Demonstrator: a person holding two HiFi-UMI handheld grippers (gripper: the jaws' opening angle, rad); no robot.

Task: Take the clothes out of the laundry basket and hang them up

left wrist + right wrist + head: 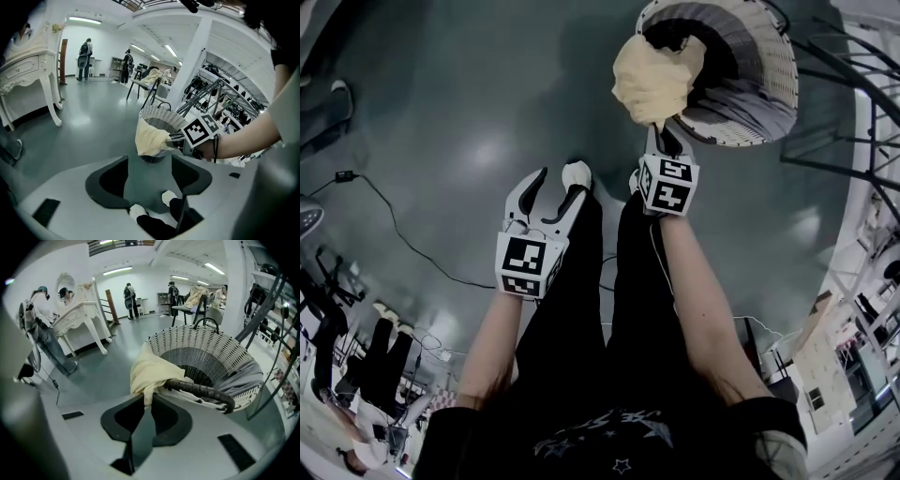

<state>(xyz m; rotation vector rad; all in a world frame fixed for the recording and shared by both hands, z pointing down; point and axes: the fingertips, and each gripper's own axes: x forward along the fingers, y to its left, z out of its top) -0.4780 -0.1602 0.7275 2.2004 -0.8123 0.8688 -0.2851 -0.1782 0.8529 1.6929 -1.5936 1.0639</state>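
Observation:
A white wicker laundry basket (773,70) stands on the grey floor ahead of me. A pale yellow garment (656,80) drapes over its near rim. My right gripper (667,141) points down at the rim, shut on a fold of that yellow garment (150,376). In the right gripper view the jaws (149,401) pinch the cloth beside the basket's dark handle (201,391). A grey garment (243,378) lies inside the basket (201,345). My left gripper (551,183) hangs open over the floor, left of the basket, holding nothing. From the left gripper view (149,173) the yellow garment (150,138) and basket (161,119) lie ahead.
A metal clothes rack (853,112) stands right of the basket. A white dressing table (86,317) is off to the left, and a black cable (403,239) crosses the floor. My feet (577,173) are just below the grippers. People and a chair (194,298) are far back.

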